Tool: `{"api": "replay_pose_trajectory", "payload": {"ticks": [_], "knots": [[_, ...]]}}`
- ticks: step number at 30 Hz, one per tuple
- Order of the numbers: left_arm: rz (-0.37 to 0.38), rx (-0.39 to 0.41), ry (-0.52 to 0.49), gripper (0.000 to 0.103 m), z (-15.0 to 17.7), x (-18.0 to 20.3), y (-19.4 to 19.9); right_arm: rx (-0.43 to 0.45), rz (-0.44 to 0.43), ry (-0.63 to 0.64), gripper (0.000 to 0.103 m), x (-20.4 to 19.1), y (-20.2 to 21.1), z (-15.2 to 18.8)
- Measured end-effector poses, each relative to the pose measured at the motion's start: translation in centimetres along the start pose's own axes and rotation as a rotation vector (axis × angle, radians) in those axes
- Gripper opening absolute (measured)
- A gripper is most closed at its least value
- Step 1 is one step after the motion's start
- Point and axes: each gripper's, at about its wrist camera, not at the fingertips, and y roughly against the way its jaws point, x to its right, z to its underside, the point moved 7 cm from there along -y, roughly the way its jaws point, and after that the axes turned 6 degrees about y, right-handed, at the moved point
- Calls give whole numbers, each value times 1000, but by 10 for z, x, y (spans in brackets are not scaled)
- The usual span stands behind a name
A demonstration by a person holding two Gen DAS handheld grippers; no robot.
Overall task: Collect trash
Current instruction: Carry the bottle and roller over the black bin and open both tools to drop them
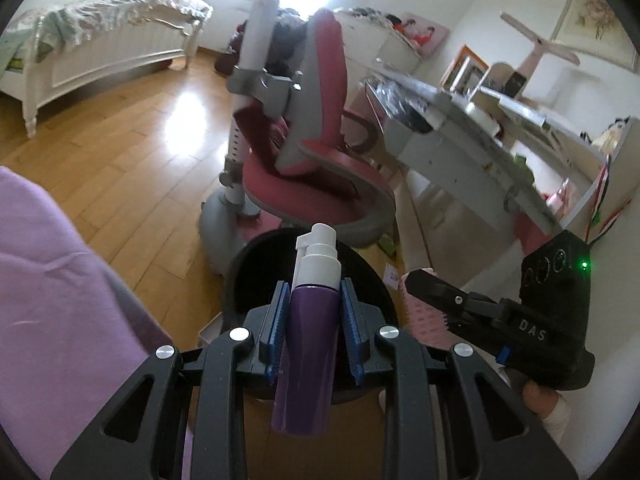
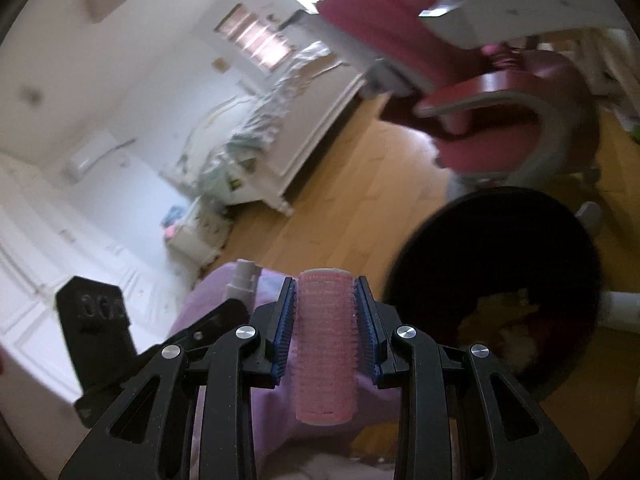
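My left gripper (image 1: 314,292) is shut on a purple spray bottle (image 1: 308,344) with a white pump top, held upright over the black trash bin (image 1: 256,256). My right gripper (image 2: 325,292) is shut on a pink hair roller (image 2: 325,344). In the right wrist view the black bin (image 2: 496,240) lies to the right and below, with yellowish trash inside. The right gripper also shows in the left wrist view (image 1: 424,280), at the bin's right side, with the roller (image 1: 424,320) in it. The left gripper's body (image 2: 100,332) shows at the left of the right wrist view.
A pink and grey desk chair (image 1: 312,152) stands just behind the bin. A white desk (image 1: 460,128) is at the right, a white bed (image 1: 100,40) at the far left. A lilac cloth (image 1: 60,300) lies at the near left. The floor is wood.
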Motion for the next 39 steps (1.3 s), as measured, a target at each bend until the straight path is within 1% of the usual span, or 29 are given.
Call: {"api": "replay_pose_trajectory", "payload": {"ticks": [5, 9, 15, 23, 25, 26, 27, 28, 29, 30, 31, 32, 33, 34, 36, 39], "knots": [[3, -56, 3, 26, 7, 3, -29, 13, 44, -56, 30, 37, 3, 4], [-3, -91, -8, 26, 12, 7, -48, 19, 75, -71, 30, 53, 2, 5], [-5, -130, -23, 26, 18, 9, -67, 16, 102, -100, 30, 67, -3, 6], [-19, -158, -27, 27, 21, 7, -85, 6, 122, -126, 30, 81, -10, 10], [-39, -170, -39, 29, 21, 7, -89, 3, 125, -130, 30, 82, -12, 10], [-65, -175, -59, 29, 21, 8, -91, 1, 127, -132, 30, 83, -14, 10], [-90, -178, -79, 33, 21, 9, -92, -1, 129, -135, 30, 83, -14, 10], [-105, -176, -91, 49, 21, 10, -93, -4, 132, -138, 31, 84, -14, 10], [-127, -168, -102, 60, 20, 10, -91, -9, 139, -147, 32, 86, -15, 10], [-135, -150, -104, 77, 19, 11, -88, -10, 144, -154, 36, 88, -15, 10], [-129, -125, -105, 82, 17, 12, -82, -10, 149, -161, 44, 90, -15, 10], [-111, -104, -103, 83, 15, 14, -76, -6, 156, -171, 48, 92, -14, 11], [-102, -101, -100, 83, 14, 14, -73, -1, 158, -178, 58, 92, -13, 11], [-100, -102, -93, 83, 13, 14, -69, 4, 162, -180, 64, 92, -11, 11], [-100, -92, -77, 83, 10, 12, -58, 9, 170, -175, 72, 90, -10, 11], [-95, -47, -58, 83, 4, 6, -32, 1, 159, -170, 72, 82, -13, 14]]}}
